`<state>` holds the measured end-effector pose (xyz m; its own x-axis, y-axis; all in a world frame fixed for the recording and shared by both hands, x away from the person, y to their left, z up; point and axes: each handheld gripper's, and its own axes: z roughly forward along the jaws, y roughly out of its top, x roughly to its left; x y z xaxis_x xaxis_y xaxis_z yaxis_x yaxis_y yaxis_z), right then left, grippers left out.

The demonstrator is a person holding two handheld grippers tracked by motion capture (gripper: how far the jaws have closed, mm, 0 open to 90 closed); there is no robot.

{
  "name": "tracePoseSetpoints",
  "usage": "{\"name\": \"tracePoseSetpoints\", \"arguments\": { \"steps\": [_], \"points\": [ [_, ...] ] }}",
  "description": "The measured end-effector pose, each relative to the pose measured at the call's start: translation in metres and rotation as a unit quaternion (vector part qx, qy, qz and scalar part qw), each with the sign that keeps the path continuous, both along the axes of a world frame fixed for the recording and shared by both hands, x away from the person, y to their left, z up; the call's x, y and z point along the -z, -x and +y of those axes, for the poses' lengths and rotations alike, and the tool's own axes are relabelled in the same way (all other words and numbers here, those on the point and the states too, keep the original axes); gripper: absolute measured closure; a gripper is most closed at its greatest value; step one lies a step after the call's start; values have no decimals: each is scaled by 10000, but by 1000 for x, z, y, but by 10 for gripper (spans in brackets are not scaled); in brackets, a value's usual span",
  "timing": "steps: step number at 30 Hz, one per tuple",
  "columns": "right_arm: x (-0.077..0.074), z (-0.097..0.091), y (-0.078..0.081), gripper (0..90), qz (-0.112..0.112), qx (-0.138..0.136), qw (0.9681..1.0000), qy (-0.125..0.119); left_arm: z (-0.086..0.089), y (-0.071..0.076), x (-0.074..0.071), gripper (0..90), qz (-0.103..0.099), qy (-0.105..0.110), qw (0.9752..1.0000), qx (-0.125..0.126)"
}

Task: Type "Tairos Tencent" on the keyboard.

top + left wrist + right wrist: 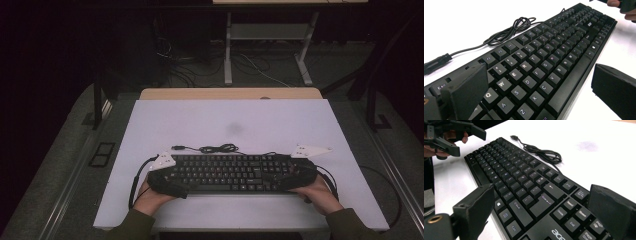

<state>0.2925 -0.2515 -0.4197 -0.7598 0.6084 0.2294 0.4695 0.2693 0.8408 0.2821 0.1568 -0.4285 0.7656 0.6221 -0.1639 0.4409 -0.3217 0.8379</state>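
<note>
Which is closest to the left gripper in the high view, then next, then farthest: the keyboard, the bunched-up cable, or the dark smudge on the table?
From the left gripper:
1. The keyboard, right at its jaws, which stand open around its left end.
2. The bunched-up cable, just behind the keyboard, lying on the table.
3. The dark smudge, farther back, near the table's middle.

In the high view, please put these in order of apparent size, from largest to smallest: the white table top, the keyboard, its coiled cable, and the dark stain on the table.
1. White table top
2. Keyboard
3. Coiled cable
4. Dark stain

The cable and the stain look close in size, so their order is unsure.
</note>
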Motion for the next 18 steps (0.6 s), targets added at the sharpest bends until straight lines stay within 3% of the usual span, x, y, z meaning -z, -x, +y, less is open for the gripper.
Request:
{"name": "tracePoseSetpoints", "arguments": {
  "steps": [18],
  "points": [
    [-1, 11, -6, 72, -44, -90, 9999, 10, -8, -6, 1, 4, 2, 48, 10000, 43]
  ]
}}
